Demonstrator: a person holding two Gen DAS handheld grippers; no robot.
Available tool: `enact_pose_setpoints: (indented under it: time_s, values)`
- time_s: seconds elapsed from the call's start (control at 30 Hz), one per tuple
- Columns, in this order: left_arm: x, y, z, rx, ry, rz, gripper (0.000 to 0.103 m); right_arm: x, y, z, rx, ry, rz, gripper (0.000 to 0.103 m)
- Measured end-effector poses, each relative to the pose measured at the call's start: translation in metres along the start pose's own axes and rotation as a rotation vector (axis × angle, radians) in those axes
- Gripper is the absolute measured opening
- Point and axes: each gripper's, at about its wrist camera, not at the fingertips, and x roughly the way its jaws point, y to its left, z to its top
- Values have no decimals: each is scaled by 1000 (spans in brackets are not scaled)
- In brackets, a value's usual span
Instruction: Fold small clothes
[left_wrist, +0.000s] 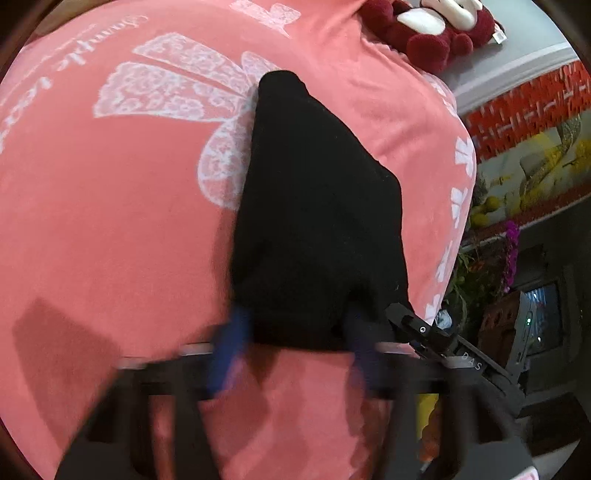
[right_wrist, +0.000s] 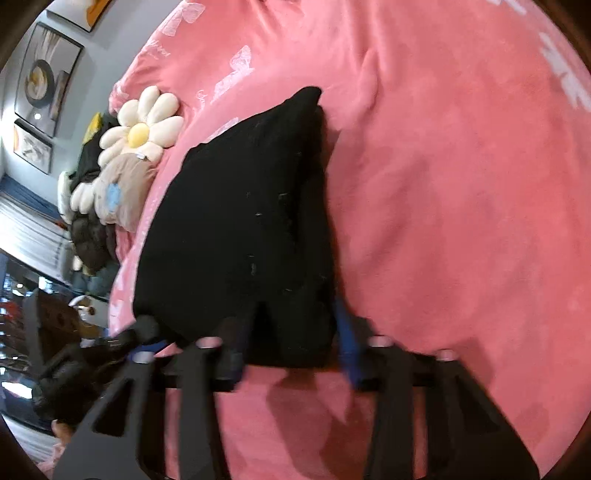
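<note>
**Black garment on a pink bed, its near hem between both sets of fingers**

A pink bedspread (left_wrist: 110, 229) printed with white lace butterflies covers the bed, and the small black garment (left_wrist: 314, 221) lies on it

Nearest each camera is the garment's near hem. In the left wrist view the left gripper (left_wrist: 295, 332) has its blue-padded fingers (left_wrist: 229, 343) set wide apart, one at each side of that hem, with the cloth edge reaching in between them; motion blur hides whether the pads press the fabric. The right wrist view shows much the same: the right gripper (right_wrist: 291, 339) stands with fingers (right_wrist: 347, 350) spread, the hem lying between them, and no pinch visible. The other tool's black body shows at the right edge of the left view and the lower left of the right view, so the two sit close beside one another at the same end

From that hem the garment runs straight away from both tools, its long axis roughly in line with the fingers, narrowing to a point at the far end. Neither hand looks clearly nearer. My judgement is that a fold would carry the near hem forward along this axis toward that tip

Beyond the bed's edge lie a red plush toy (left_wrist: 424, 33) and a daisy-shaped cushion (right_wrist: 144, 125)
</note>
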Motion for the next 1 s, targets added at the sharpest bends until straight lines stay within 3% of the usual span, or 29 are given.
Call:
enact_pose_setpoints:
  time_s: [0.1,0.17,0.27,0.3,0.33,0.37,0.4,0.43,0.5,0.57,0.67,0.77,0.83,0.87,0.9,1.0]
  values:
    - [-13,13,14,-74,12,-84,8,-20,19,11,-74,-41,33,5]
    - [-30,8,17,-22,8,-97,8,-33,25,12,-109,-61,25,5]
    - [-35,5,10,60,52,-31,10,-8,15,-4,-207,40,-193,9]
    - [-33,7,7,81,89,-3,16,1,6,-9,-187,85,-245,9]
    - [-33,8,6,72,107,5,26,5,-2,-12,-151,111,-245,9]
    - [-38,11,7,47,109,9,51,0,-5,-12,-118,100,-213,11]
    - [-48,12,11,20,74,-7,65,-10,-2,-8,-105,58,-173,18]
    - [-59,11,17,13,26,-35,71,-18,0,-5,-100,28,-140,23]
    - [-71,5,34,21,-48,-69,82,-32,9,12,-74,-62,-76,62]
    - [-68,3,52,4,-75,-84,87,-28,17,28,-85,-78,-44,67]
    - [-29,6,80,-46,-15,-100,87,4,13,46,-57,-24,-28,70]
    - [8,14,88,-106,44,-117,85,38,7,51,-34,40,-34,67]
    - [28,22,88,-138,62,-114,69,48,9,47,-7,49,30,44]
    - [33,27,86,-160,68,-107,46,48,12,46,1,43,42,33]
    - [33,32,86,-185,65,-127,33,43,20,45,-18,32,35,27]
    - [1,34,86,-171,32,-193,24,17,58,41,-102,8,92,23]
